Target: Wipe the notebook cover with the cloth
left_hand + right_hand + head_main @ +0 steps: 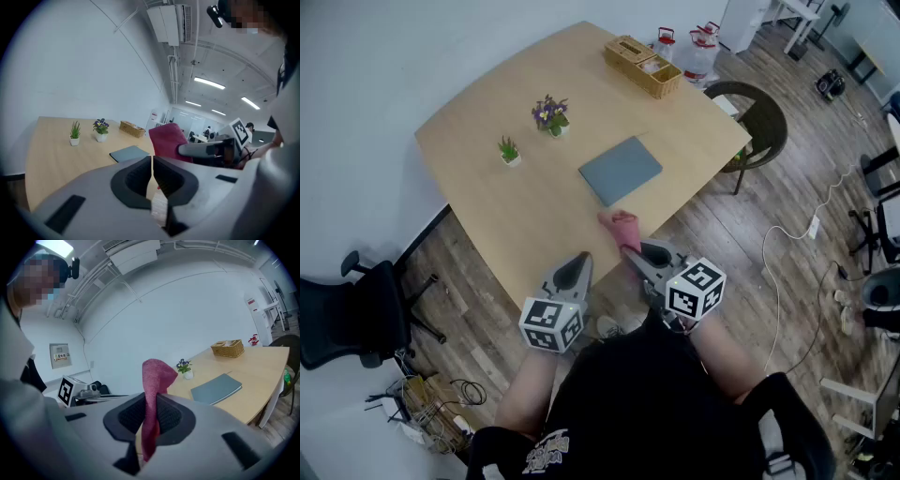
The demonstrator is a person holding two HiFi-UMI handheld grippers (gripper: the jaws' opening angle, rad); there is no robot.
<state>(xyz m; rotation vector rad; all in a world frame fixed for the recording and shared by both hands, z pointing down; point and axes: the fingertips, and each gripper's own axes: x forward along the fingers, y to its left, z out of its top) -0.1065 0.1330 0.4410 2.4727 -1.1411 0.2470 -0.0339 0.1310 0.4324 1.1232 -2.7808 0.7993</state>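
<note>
A grey-blue notebook (621, 170) lies flat on the wooden table (487, 197), also seen in the left gripper view (129, 153) and the right gripper view (216, 388). My right gripper (630, 253) is held off the table's near edge, shut on a red cloth (620, 225) that sticks up from its jaws (152, 394). From the left gripper view the cloth (167, 140) shows to the right. My left gripper (578, 262) hovers beside it, shut with nothing between its jaws.
Two small potted plants (509, 150) (550, 114) stand on the table left of the notebook. A wicker basket (641, 65) sits at the far corner. A black office chair (352, 314) is at the left, a round chair (759, 117) at the right. Cables run across the wooden floor.
</note>
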